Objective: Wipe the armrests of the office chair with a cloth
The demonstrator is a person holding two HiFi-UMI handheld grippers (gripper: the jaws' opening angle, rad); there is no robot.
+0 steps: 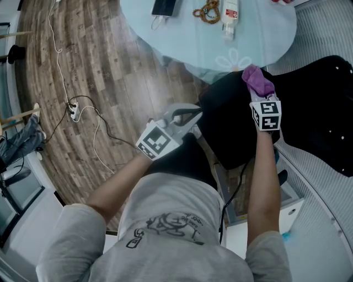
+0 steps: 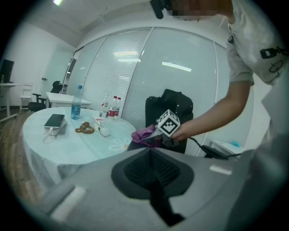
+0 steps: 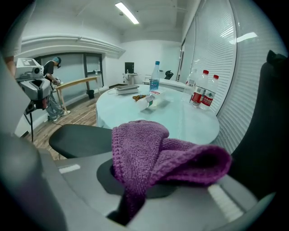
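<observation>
My right gripper is shut on a bunched purple cloth, held just above the far edge of the black office chair's seat. In the right gripper view the cloth fills the jaws and hangs over them, with the seat below left and the backrest at the right. My left gripper hovers at the seat's left edge with nothing in it, its jaws together. From the left gripper view I see the right gripper, the cloth and the backrest. I cannot make out an armrest.
A round pale table stands just beyond the chair, with a phone, beads and a lying bottle on it. Cables trail over the wood floor at left. A white box sits by my right arm.
</observation>
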